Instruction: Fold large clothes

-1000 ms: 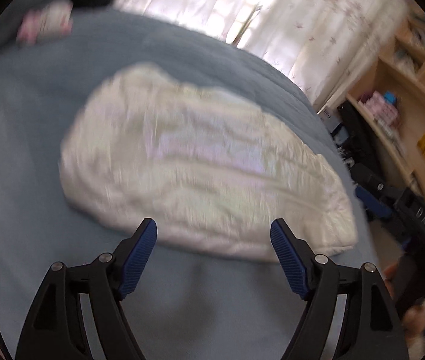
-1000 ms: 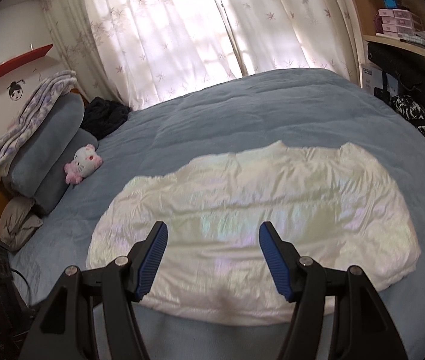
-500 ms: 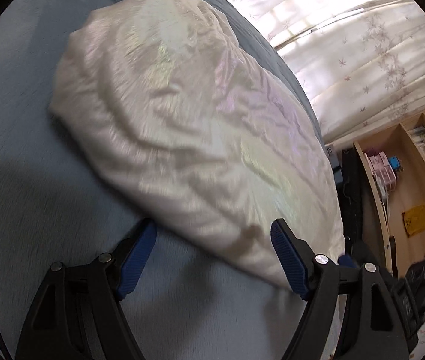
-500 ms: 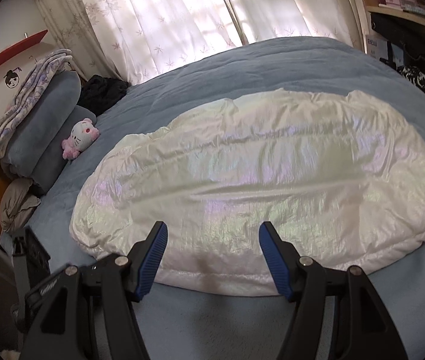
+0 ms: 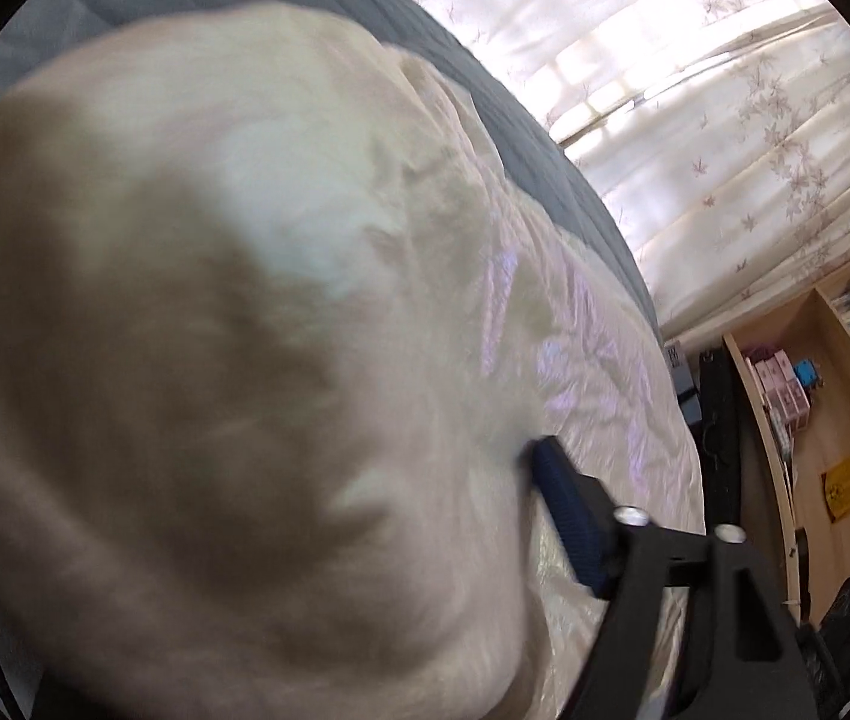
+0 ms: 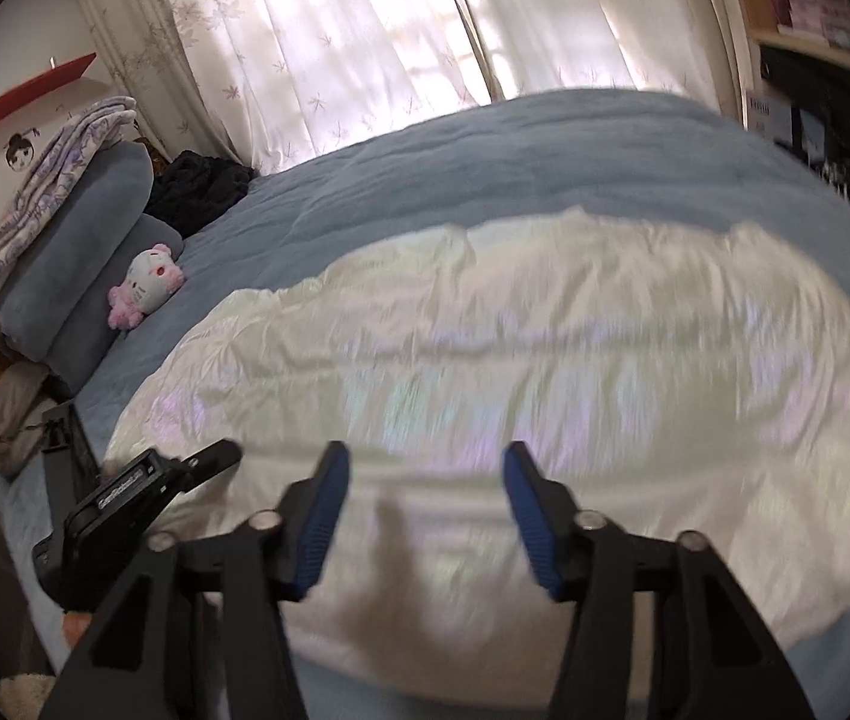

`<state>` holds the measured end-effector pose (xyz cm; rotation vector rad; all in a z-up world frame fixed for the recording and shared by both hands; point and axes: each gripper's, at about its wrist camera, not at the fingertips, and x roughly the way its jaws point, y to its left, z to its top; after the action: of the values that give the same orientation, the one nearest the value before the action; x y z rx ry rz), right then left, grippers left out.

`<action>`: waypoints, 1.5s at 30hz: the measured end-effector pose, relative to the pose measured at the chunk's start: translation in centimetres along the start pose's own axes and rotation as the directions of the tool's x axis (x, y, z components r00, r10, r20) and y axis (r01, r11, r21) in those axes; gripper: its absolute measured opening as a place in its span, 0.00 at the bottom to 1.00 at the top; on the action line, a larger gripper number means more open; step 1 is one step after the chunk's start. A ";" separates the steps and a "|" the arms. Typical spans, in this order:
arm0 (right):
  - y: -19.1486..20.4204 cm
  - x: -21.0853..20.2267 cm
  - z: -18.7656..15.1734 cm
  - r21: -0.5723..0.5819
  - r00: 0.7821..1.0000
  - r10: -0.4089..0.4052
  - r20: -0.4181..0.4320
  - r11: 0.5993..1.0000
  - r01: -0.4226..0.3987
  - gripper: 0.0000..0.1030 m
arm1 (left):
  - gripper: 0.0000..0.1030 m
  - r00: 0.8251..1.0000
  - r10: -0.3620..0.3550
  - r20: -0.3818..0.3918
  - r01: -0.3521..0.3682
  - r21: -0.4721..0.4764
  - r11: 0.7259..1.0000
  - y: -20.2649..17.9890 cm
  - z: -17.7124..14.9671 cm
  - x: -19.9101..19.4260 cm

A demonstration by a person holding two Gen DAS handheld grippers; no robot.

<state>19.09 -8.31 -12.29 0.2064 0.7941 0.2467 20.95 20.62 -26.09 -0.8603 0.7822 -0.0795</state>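
A large shiny cream-white padded garment (image 6: 545, 360) lies spread on the blue-grey bed (image 6: 545, 156). My right gripper (image 6: 422, 510) is open, its blue-padded fingers (image 6: 323, 516) over the garment's near edge. In the left wrist view the garment (image 5: 215, 330) fills the frame, very close. Only the right blue-padded finger (image 5: 569, 516) of my left gripper shows, pressed against the fabric; the other finger is hidden under the cloth. The left gripper's black body (image 6: 125, 498) shows in the right wrist view at the garment's left end.
Grey pillows (image 6: 83, 252) with a folded throw, a pink and white plush toy (image 6: 149, 288) and dark clothing (image 6: 197, 186) lie at the head of the bed. Flowered curtains (image 6: 395, 30) hang behind. Wooden shelves (image 5: 815, 396) stand past the bed's far side.
My left gripper has pushed forward into the garment's end, so cloth now covers one finger. My right gripper has moved closer over the garment's near edge.
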 end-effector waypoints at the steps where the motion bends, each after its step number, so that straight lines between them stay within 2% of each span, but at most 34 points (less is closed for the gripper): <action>1: 0.2 0.3 0.7 -0.014 1.000 -0.019 0.011 1.000 0.020 0.32 | 0.52 1.000 -0.001 0.009 0.001 0.007 1.000 -0.2 0.2 0.0; 3: 0.7 1.2 2.1 -0.035 0.998 -0.052 0.042 0.998 0.054 0.24 | 0.42 0.999 0.001 0.033 -0.003 0.046 0.999 -1.1 0.4 -0.4; 5: 1.1 2.4 3.5 -0.035 0.996 -0.071 0.062 0.997 0.074 0.20 | 0.33 0.997 0.028 0.068 -0.037 0.129 0.991 -2.6 0.1 -0.9; 8: 1.2 4.8 4.8 -0.024 0.992 -0.100 0.072 0.995 0.102 0.18 | 0.26 0.991 0.058 0.122 -0.085 0.227 0.970 -4.7 -0.5 -1.7; 10: 1.1 6.9 5.0 -0.025 0.990 -0.132 0.041 0.991 0.133 0.18 | 0.25 0.986 0.058 0.154 -0.098 0.268 0.958 -5.9 -0.5 -2.2; 13: 0.6 10.6 4.1 -0.026 0.986 -0.157 -0.061 0.987 0.156 0.18 | 0.24 0.982 0.032 0.188 -0.093 0.326 0.941 -8.0 -0.7 -2.9; 18: 1.4 12.6 2.1 -0.138 0.973 -0.227 -0.033 0.965 0.221 0.18 | 0.24 0.972 0.012 0.233 -0.111 0.415 0.903 -11.5 -1.6 -3.0; 22: 0.9 13.3 1.4 -0.141 0.976 -0.216 -0.030 0.968 0.210 0.18 | 0.24 0.967 0.022 0.255 -0.136 0.439 0.888 -11.4 -1.8 -3.5; 26: 0.6 13.1 2.2 -0.130 0.979 -0.197 -0.058 0.974 0.188 0.18 | 0.24 0.968 0.023 0.251 -0.129 0.416 0.900 -11.3 -1.5 -4.0; 28: -0.5 12.1 3.8 -0.047 0.986 -0.145 -0.080 0.989 0.142 0.18 | 0.24 0.967 0.018 0.253 -0.124 0.409 0.904 -11.3 -1.4 -4.0; 30: -1.8 11.0 5.7 0.033 0.993 -0.114 -0.033 0.993 0.115 0.18 | 0.24 0.966 0.019 0.259 -0.129 0.413 0.902 -11.4 -1.6 -4.0; 32: -1.8 10.7 7.5 0.027 0.989 -0.144 0.019 0.989 0.143 0.18 | 0.24 0.964 0.017 0.264 -0.130 0.416 0.900 -10.7 -1.9 -4.6; 34: -2.2 11.7 9.0 0.036 0.986 -0.166 0.023 0.986 0.165 0.18 | 0.24 0.962 0.011 0.271 -0.130 0.425 0.896 -11.0 -2.0 -4.8; 37: -3.2 14.6 10.2 0.081 0.986 -0.162 -0.038 0.983 0.164 0.18 | 0.24 0.960 0.006 0.279 -0.135 0.446 0.885 -10.7 -2.4 -5.2; 43: -2.6 18.0 8.8 0.007 0.980 -0.179 -0.089 0.984 0.180 0.18 | 0.25 0.960 0.015 0.279 -0.157 0.492 0.856 -11.1 -2.9 -4.7; 45: -2.9 18.2 8.4 0.007 0.982 -0.171 -0.084 0.985 0.172 0.18 | 0.28 0.963 0.024 0.267 -0.156 0.486 0.860 -11.0 -2.6 -4.5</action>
<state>37.88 -6.46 -19.67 0.1405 0.8908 0.0872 18.60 13.23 -16.71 -0.3214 0.5209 -0.0840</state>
